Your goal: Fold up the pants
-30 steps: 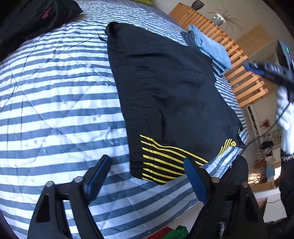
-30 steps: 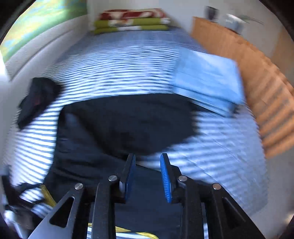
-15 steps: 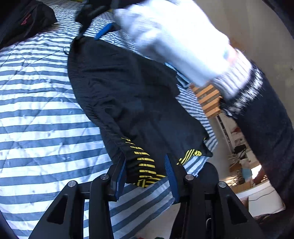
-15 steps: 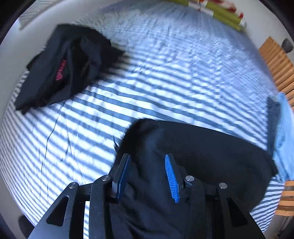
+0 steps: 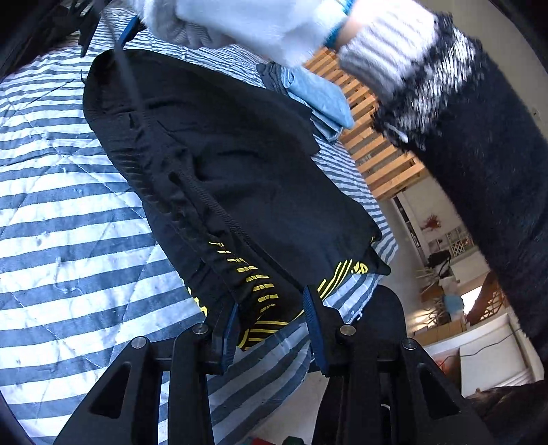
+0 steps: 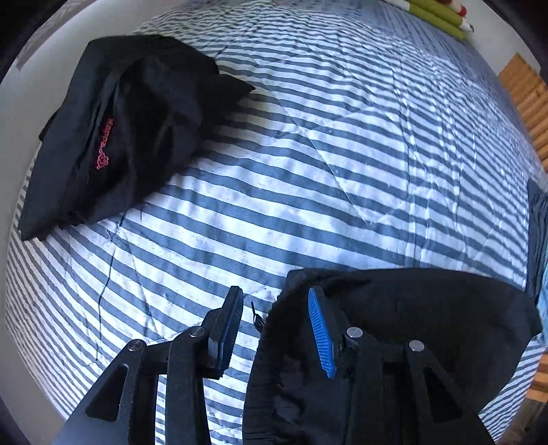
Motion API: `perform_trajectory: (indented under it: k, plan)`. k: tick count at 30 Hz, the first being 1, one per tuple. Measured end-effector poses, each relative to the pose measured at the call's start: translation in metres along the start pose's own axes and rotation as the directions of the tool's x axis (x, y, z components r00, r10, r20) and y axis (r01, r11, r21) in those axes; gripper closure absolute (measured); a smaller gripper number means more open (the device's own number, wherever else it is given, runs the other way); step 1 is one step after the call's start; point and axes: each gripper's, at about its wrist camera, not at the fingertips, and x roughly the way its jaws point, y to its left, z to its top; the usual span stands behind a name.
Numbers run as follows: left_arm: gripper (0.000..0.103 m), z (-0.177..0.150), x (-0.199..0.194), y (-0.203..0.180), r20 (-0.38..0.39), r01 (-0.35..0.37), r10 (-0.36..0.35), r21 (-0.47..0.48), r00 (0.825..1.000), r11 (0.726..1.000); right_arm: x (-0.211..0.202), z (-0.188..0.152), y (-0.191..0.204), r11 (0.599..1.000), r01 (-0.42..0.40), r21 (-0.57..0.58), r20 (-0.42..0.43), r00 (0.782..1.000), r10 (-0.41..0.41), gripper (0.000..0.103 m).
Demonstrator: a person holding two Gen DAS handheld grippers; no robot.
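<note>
Here's the blue-and-white striped quilted bedspread (image 6: 342, 164) filling both views, and across it lie the black pants with yellow stripes at the hem (image 5: 246, 171), running from eleven o'clock down to five o'clock in the left wrist view. The left gripper (image 5: 270, 328), at six o'clock, has its jaws just closed in, partly open around the yellow-striped hem, which bunches up between the blue pads; whether they pinch it, I cannot tell. In the right wrist view, the right gripper (image 6: 277, 332) points down at the pants' other end, its jaws part open, the black edge between them, one pad over cloth, one over quilt. A second black garment with red lettering (image 6: 113, 130) sits at ten o'clock, well apart. A white-gloved hand (image 5: 239, 30) crosses at twelve.
</note>
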Motion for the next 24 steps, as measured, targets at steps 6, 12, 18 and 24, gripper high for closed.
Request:
perform_trajectory:
  k: [6,12,18,24]
  plan:
    - [0.067,-0.003,0.003,-0.005,-0.002,-0.004,0.004,0.005,1.000,1.000,0.008,-0.013,-0.005,0.994,0.097,-0.059,-0.043,0.994,-0.099,0.090]
    - [0.067,-0.007,0.007,-0.022,-0.020,-0.010,0.011,0.049,1.000,0.999,-0.035,-0.051,-0.055,0.974,0.202,-0.101,0.040,0.979,-0.199,0.099]
    - [0.050,-0.018,0.019,-0.045,-0.074,-0.034,0.043,0.121,0.996,0.992,-0.060,-0.118,-0.158,0.971,0.238,-0.018,0.053,0.970,-0.237,0.099]
    - [0.036,-0.025,0.014,-0.058,-0.096,-0.097,0.114,0.167,0.989,0.981,-0.043,-0.177,-0.245,0.970,0.188,0.155,0.012,0.981,-0.192,0.099]
